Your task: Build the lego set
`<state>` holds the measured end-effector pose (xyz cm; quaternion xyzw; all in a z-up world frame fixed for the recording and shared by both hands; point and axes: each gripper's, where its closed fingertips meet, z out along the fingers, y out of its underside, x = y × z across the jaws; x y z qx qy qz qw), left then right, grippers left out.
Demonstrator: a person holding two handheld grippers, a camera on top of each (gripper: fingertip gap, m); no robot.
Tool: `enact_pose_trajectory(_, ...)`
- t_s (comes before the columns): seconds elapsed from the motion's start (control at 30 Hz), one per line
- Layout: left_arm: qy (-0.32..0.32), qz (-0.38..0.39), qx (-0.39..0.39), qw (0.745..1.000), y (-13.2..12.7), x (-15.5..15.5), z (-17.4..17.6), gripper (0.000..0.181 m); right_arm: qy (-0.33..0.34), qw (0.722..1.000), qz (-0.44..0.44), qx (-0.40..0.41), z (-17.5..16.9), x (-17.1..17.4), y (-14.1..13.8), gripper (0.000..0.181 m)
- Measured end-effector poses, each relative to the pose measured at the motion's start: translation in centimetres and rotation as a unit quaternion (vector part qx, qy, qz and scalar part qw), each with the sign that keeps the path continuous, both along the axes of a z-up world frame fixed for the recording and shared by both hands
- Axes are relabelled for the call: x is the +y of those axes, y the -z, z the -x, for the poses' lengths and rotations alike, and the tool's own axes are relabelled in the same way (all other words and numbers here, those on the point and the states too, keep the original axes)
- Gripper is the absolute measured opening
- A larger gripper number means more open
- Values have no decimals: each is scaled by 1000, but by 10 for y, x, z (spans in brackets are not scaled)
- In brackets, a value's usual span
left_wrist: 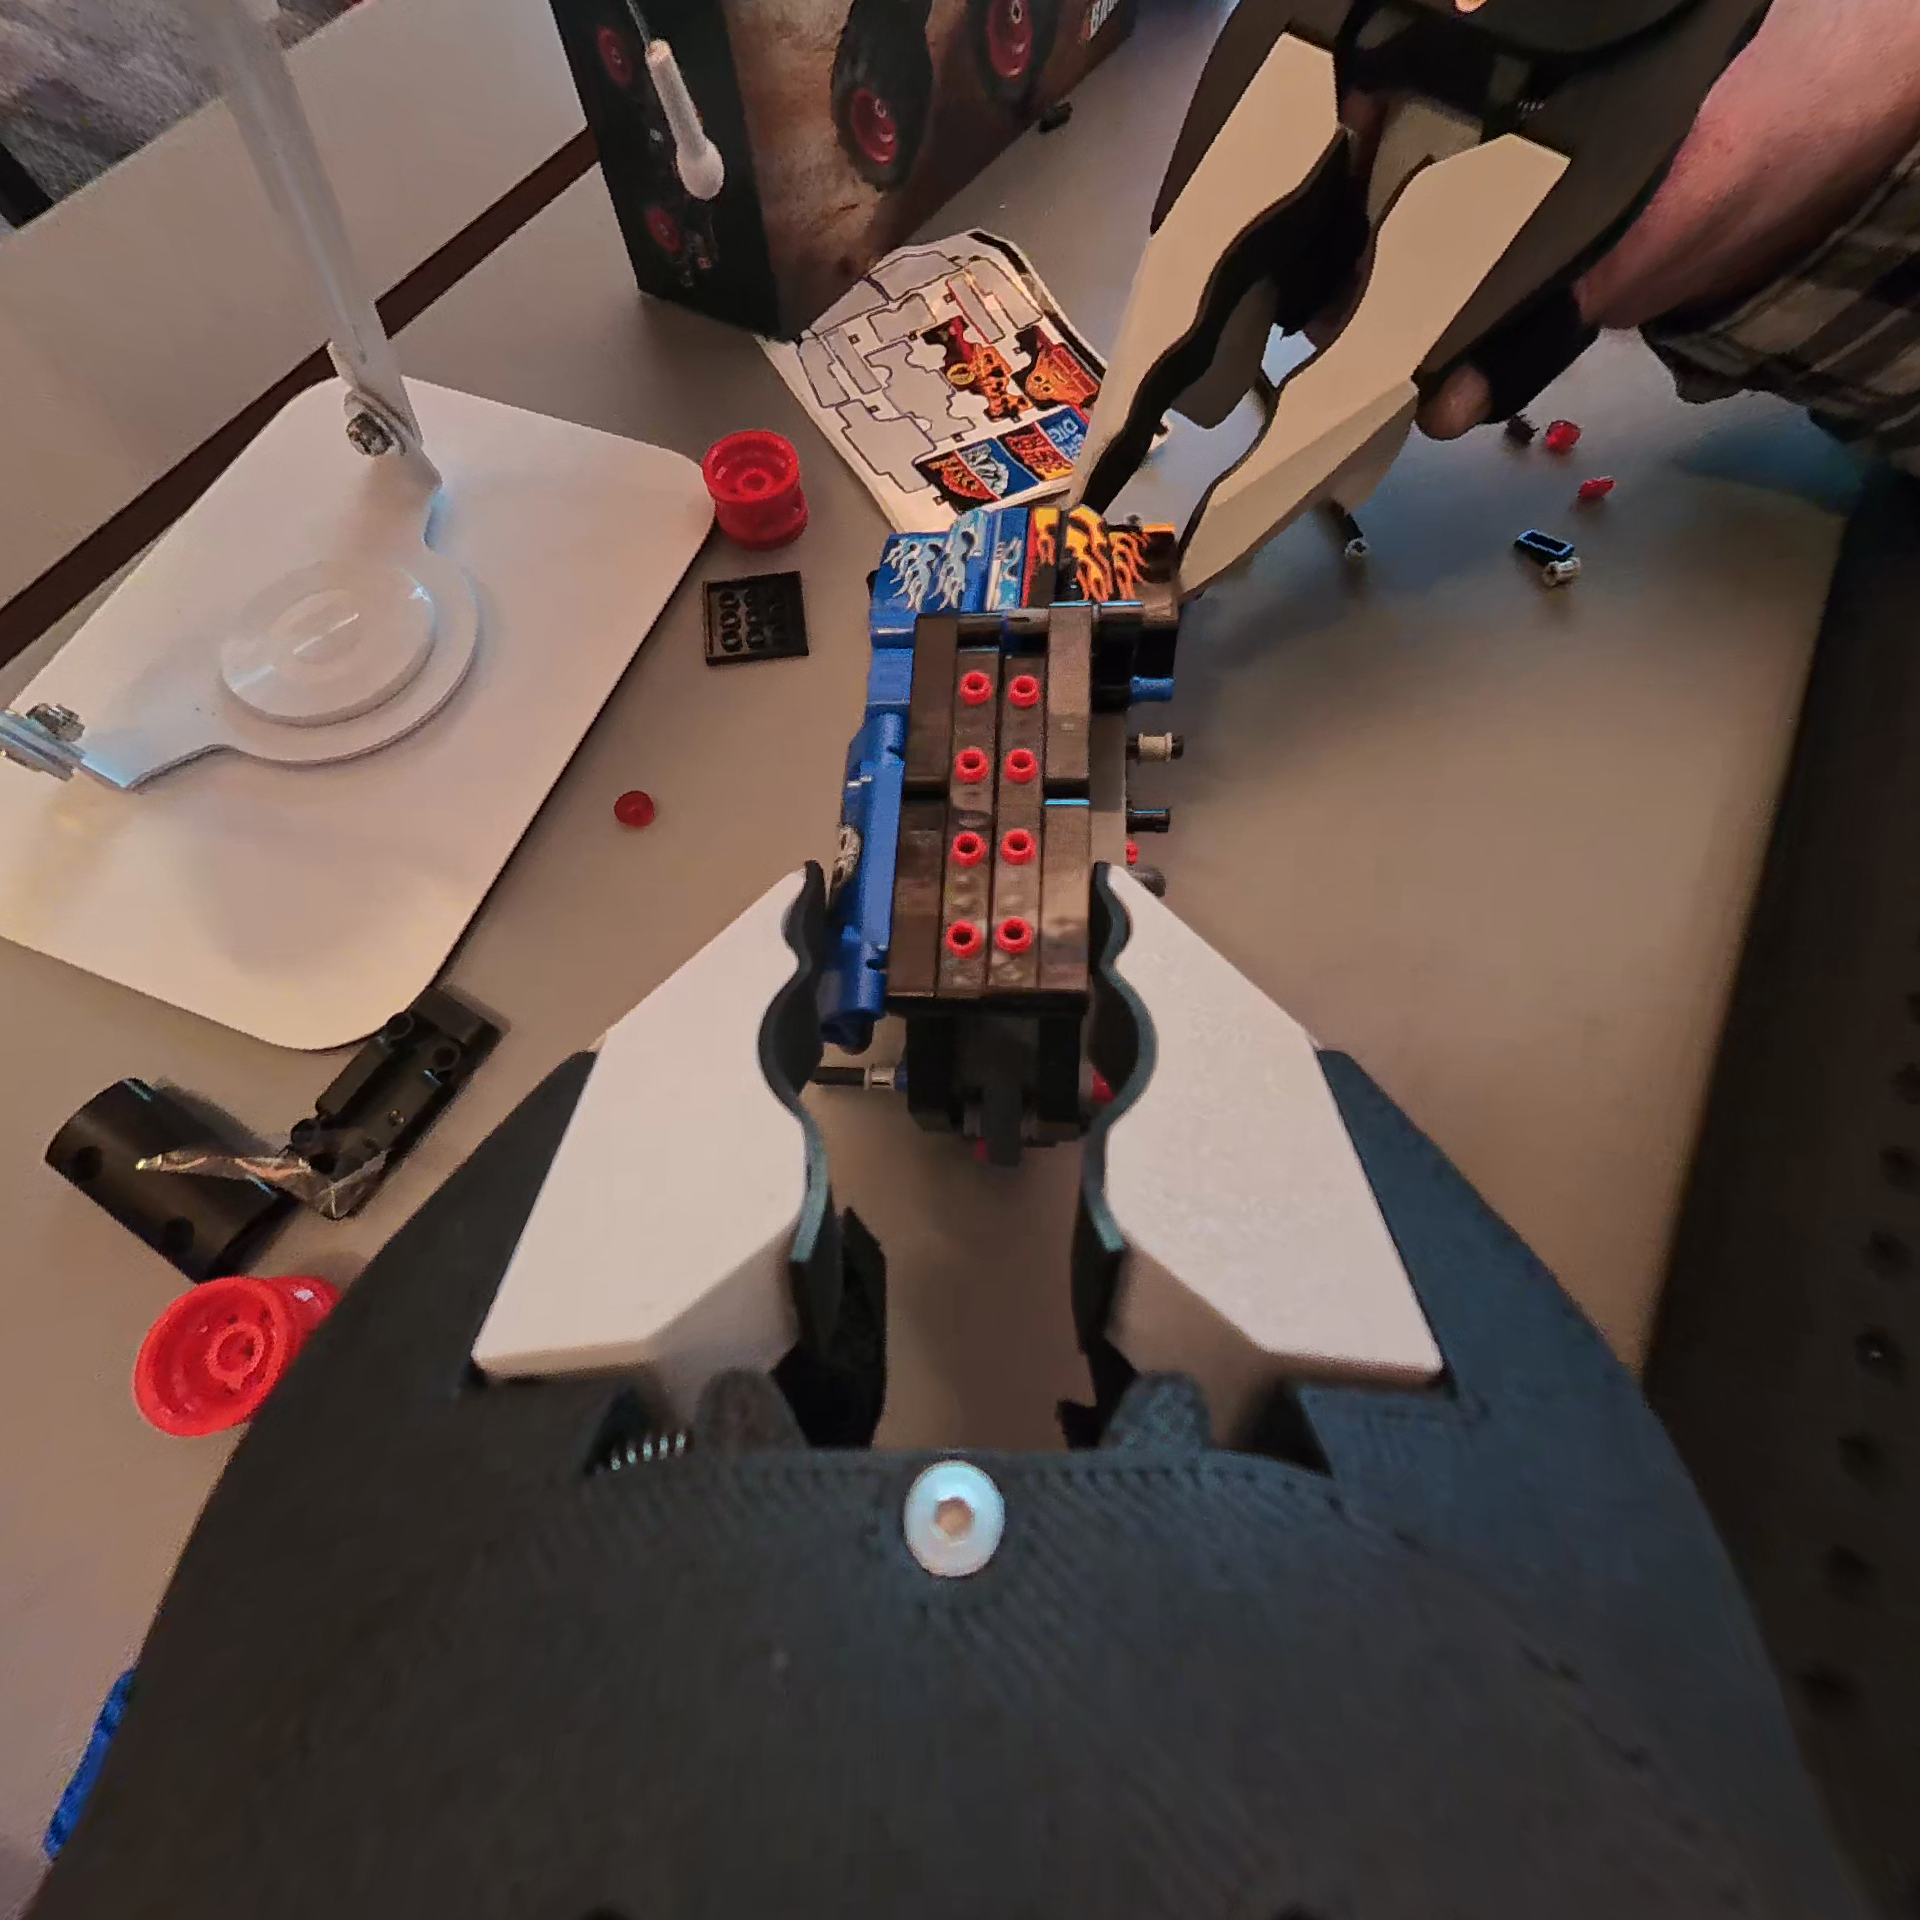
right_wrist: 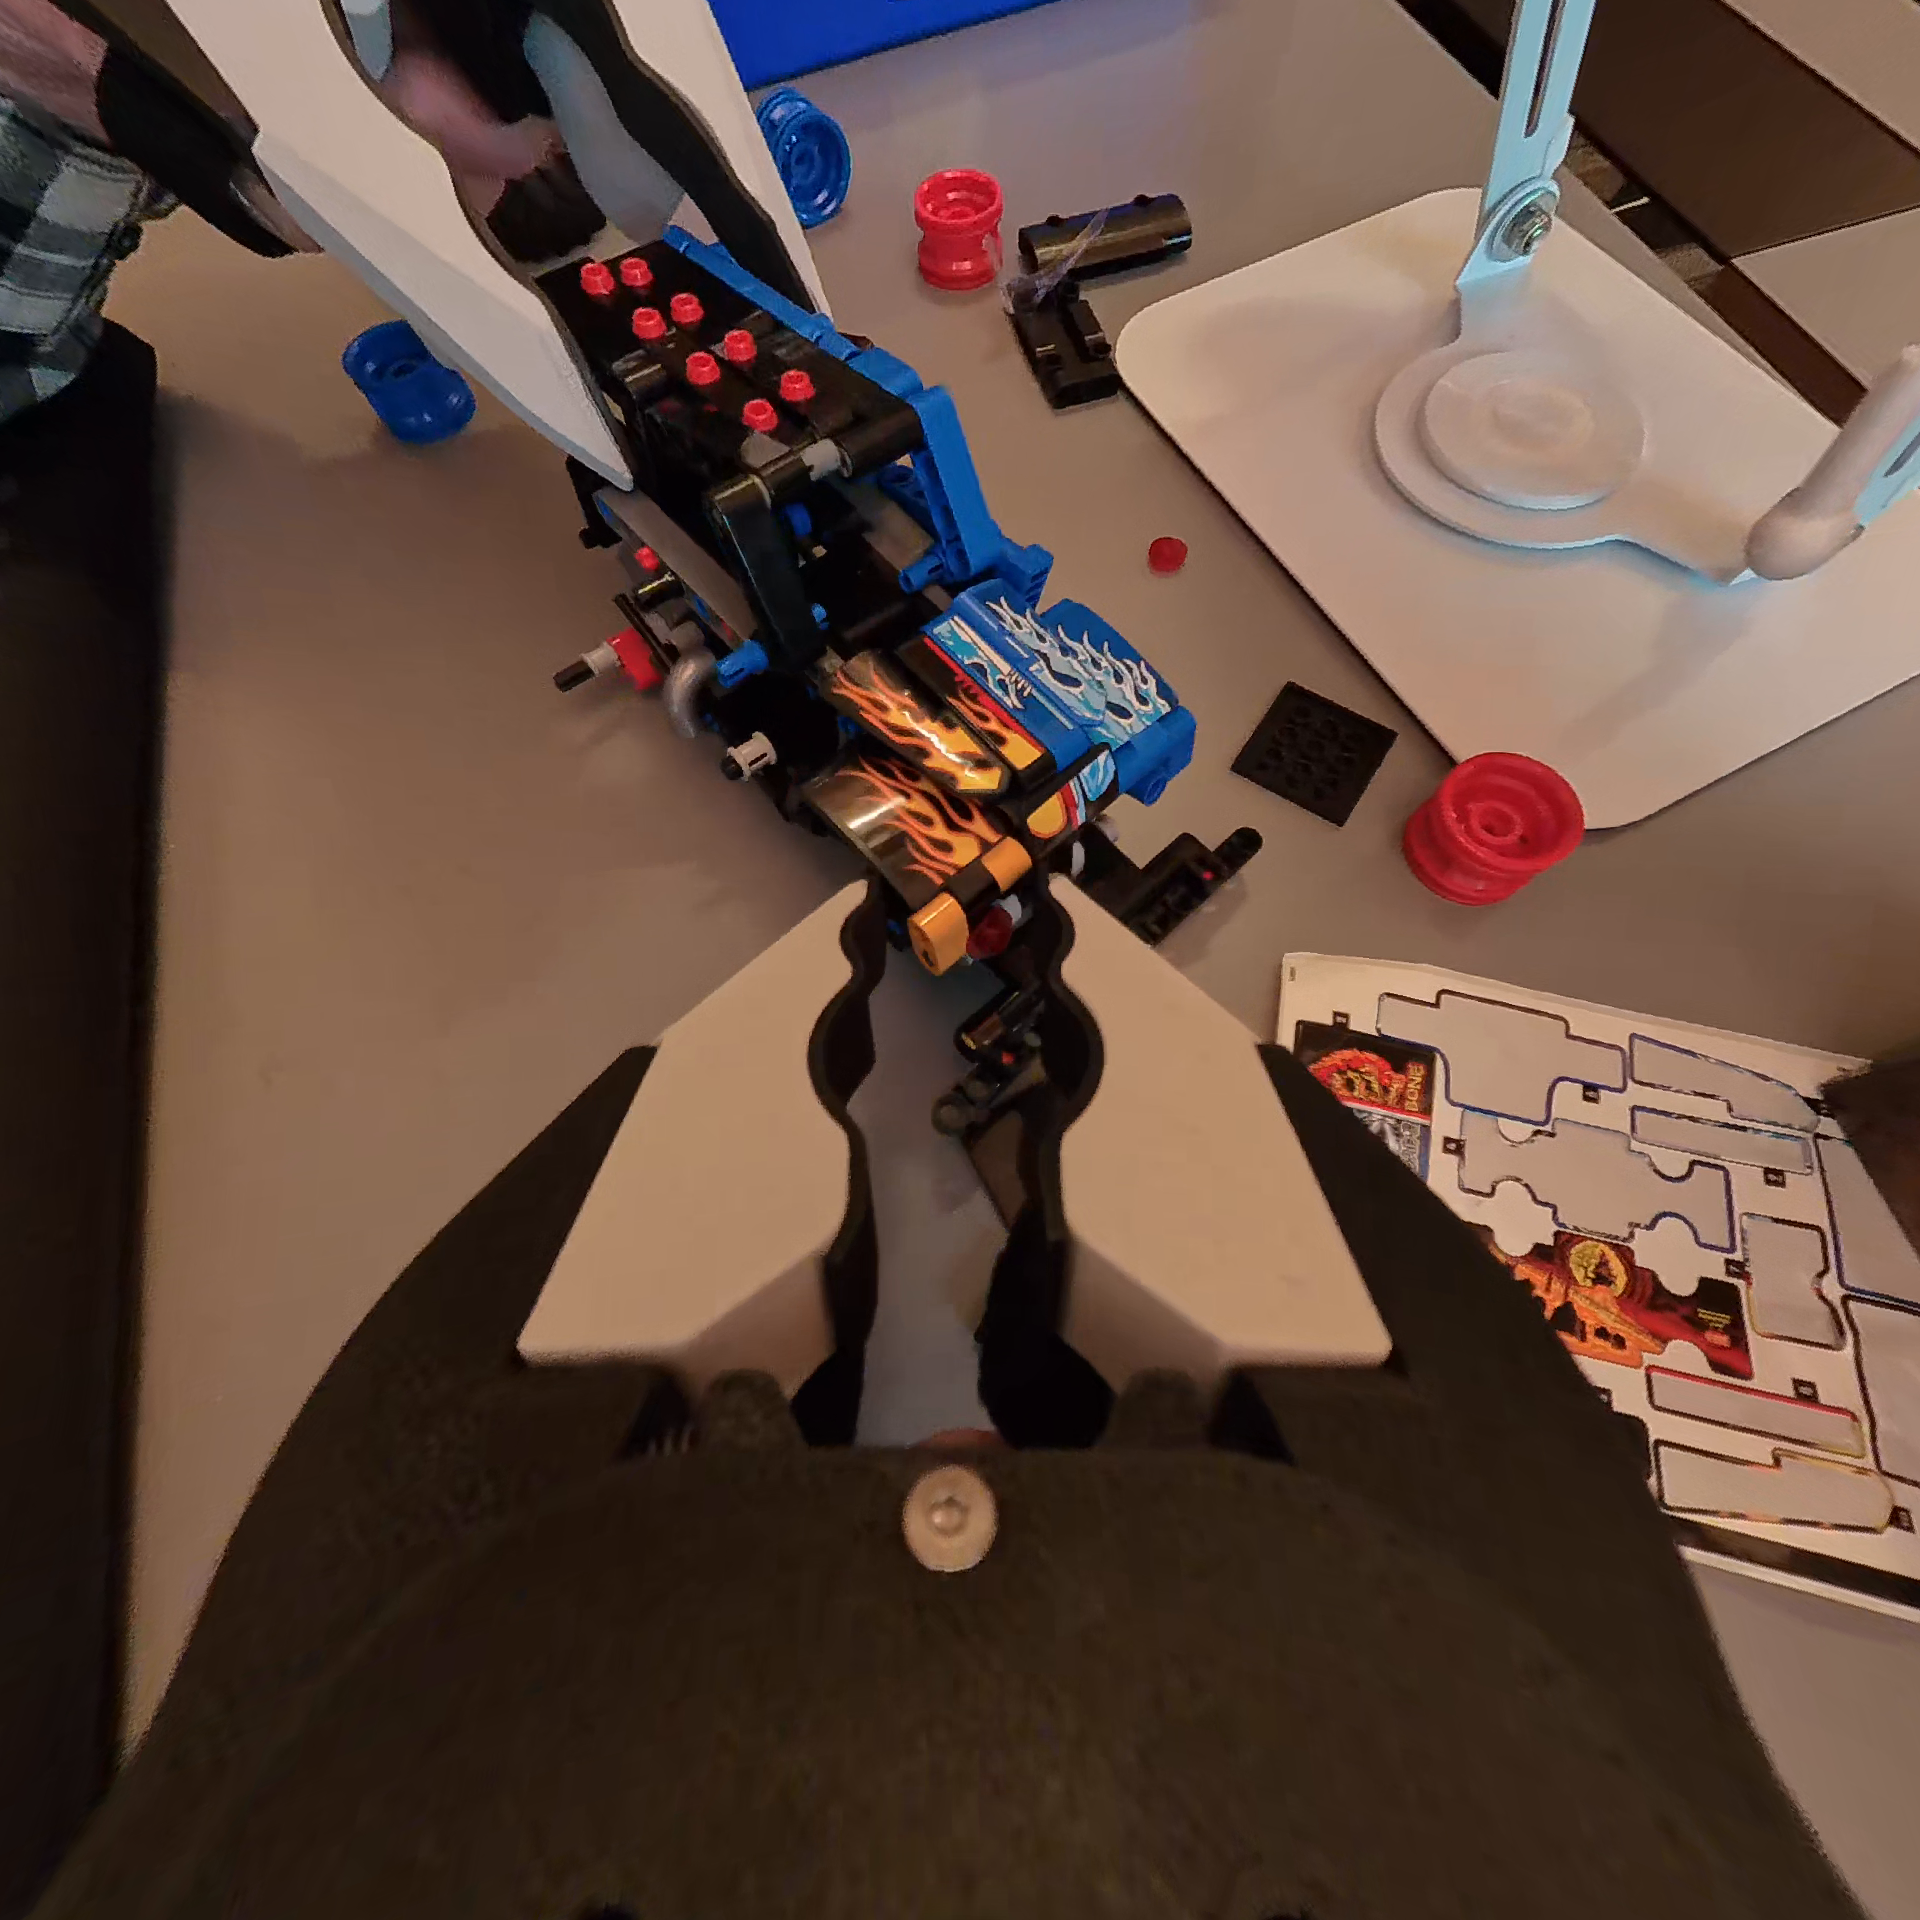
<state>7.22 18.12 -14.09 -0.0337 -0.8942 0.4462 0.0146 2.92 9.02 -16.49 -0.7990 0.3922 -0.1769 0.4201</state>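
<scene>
A lego truck model (left_wrist: pixel 987 790), black and blue with red studs and flame stickers on its front, lies on the grey table (left_wrist: pixel 1403 831). My left gripper (left_wrist: pixel 961 925) is shut on its rear end, one finger on each side. My right gripper (right_wrist: pixel 956 904) is closed on the front end by the orange and black nose pieces (right_wrist: pixel 935 920). The model (right_wrist: pixel 831 582) shows lengthwise in the right wrist view, with the left gripper (right_wrist: pixel 717 395) at its far end. The right gripper (left_wrist: pixel 1138 540) shows at the model's far end in the left wrist view.
Loose red wheel hubs (left_wrist: pixel 753 488) (left_wrist: pixel 223 1356) and blue hubs (right_wrist: pixel 805 156) (right_wrist: pixel 405 379) lie around. A sticker sheet (right_wrist: pixel 1610 1247), a black plate (right_wrist: pixel 1314 750), black parts (left_wrist: pixel 405 1081), the set's box (left_wrist: pixel 831 135) and a white stand base (left_wrist: pixel 312 675) surround the model. The tips of one gripper are about 11 cm away from the tips of the other.
</scene>
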Motion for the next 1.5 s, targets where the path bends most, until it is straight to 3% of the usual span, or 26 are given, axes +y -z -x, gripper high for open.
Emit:
enact_pose_trajectory(0.53,8,-11,-18,1000,5,9,-4,54,4,1000,6,3,0,-7,-1,37)
enact_pose_trajectory(1.13,-31,4,-9,999,6,20,-31,51,-54,998,28,6,13,20,5,27)
enact_pose_trajectory(1.3,-45,16,-5,999,6,20,-39,30,-88,996,27,11,22,35,6,20)
enact_pose_trajectory(1.5,-39,21,0,999,7,20,-39,30,-97,995,34,11,26,37,3,21)
